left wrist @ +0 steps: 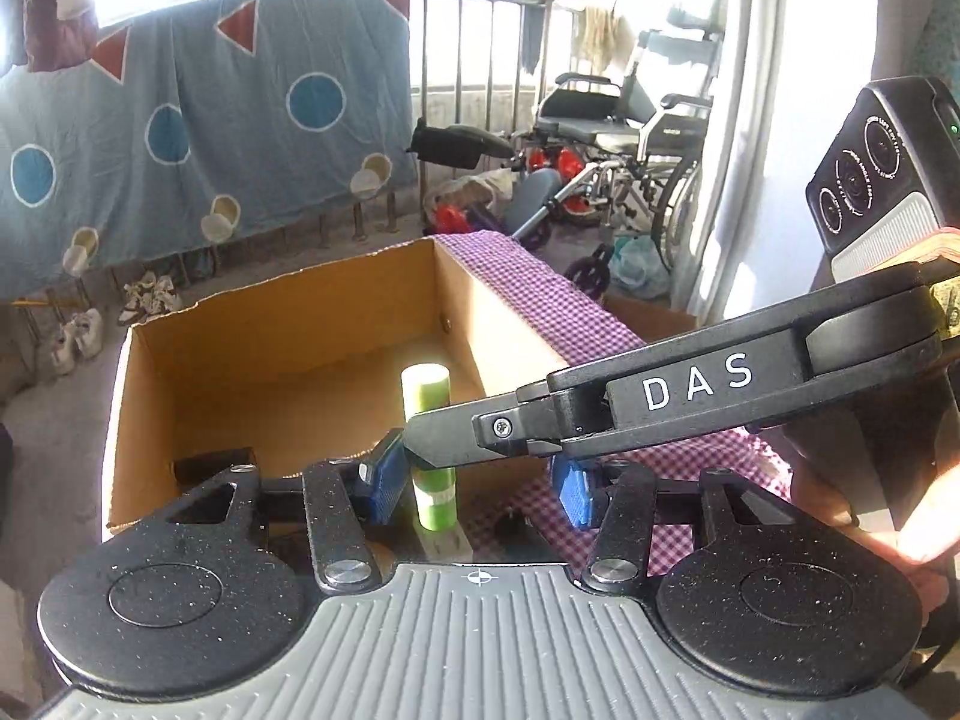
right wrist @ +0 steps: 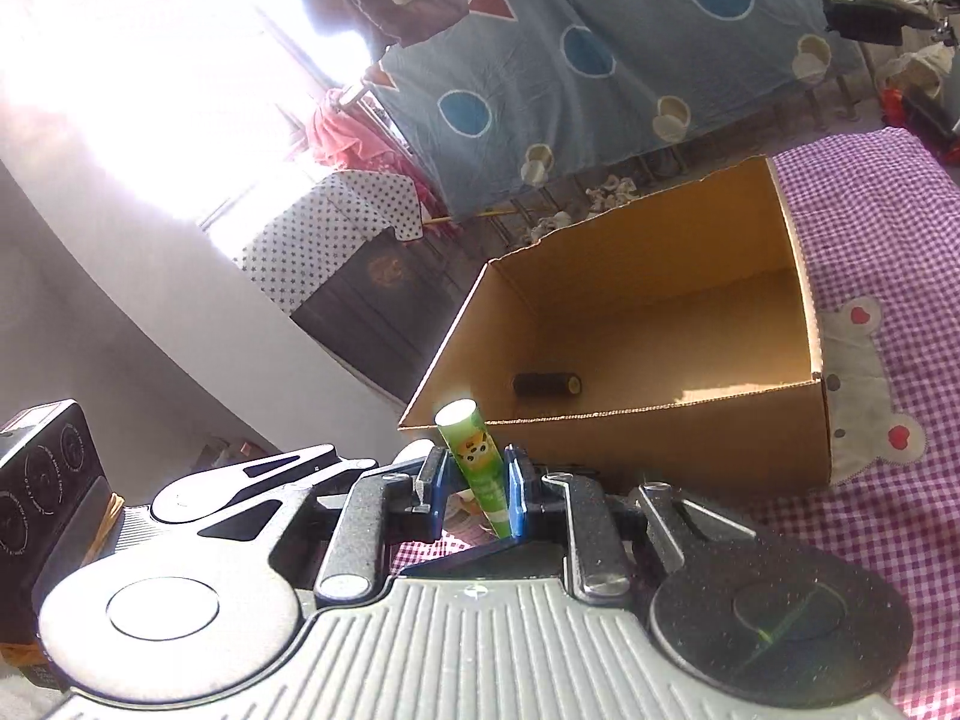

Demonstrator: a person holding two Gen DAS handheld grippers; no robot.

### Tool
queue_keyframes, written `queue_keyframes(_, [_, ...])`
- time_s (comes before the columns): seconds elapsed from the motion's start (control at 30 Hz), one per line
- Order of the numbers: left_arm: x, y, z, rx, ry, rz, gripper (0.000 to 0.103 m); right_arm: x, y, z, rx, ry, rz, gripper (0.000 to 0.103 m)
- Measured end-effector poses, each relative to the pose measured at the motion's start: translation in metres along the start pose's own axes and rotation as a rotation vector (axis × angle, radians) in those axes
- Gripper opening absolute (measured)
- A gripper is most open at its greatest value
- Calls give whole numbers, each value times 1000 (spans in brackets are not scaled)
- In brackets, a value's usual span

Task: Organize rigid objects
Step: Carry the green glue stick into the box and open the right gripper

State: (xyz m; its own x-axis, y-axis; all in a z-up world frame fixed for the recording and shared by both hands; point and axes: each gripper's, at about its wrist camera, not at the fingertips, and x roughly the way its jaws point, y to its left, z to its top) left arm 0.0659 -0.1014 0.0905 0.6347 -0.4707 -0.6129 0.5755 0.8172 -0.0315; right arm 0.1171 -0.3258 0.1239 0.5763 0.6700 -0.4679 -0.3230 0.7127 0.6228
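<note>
right gripper [right wrist: 474, 495] is clamped on a green tube [right wrist: 471, 462], blue pads pressing its lower half from both sides, the tube leaning a little with its pale cap up. in the left wrist view the same tube [left wrist: 427, 396] shows crossed by the right gripper's black finger, standing between the left gripper's blue pads [left wrist: 384, 477]; left gripper [left wrist: 477, 483] has its jaws apart, and the near pad sits just beside the tube, cannot tell if it touches, the far pad is well clear. so the hold belongs to the right one, left looks idle. outward: an open cardboard box [right wrist: 660, 438] just beyond the tube, on a purple checked cloth [right wrist: 888, 228]. inside the box, on the floor near the front wall, a dark cylinder [right wrist: 546, 384] lying on its side; rest of the floor looks bare. step in hand, by my reading: carrying the tube toward the box, tube held outside the near wall, not yet over the opening. next move calls for getting the tube's lower end over the front rim, travelling forward above the bare floor, clear of the dark cylinder, then lowering and parting the pads. left gripper should keep away from the tube's path.
</note>
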Motion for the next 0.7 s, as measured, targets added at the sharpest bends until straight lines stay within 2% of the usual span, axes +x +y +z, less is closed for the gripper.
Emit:
queue_keyframes(0.13, [6, 23, 25, -30, 14, 20, 51, 26, 10, 37, -25, 38, 29, 22])
queue_keyframes(0.27, [23, 53, 40, -85, 84, 26, 51, 64, 8, 66, -2, 121, 50, 22])
queue_keyframes(0.43, [55, 92, 40, -188, 222, 7, 50, 121, -15, 84, 78, 256, 50, 21])
queue_keyframes(0.7, [116, 141, 39, -303, 356, 23, 50, 201, -56, 109, 185, 394, 21, 21])
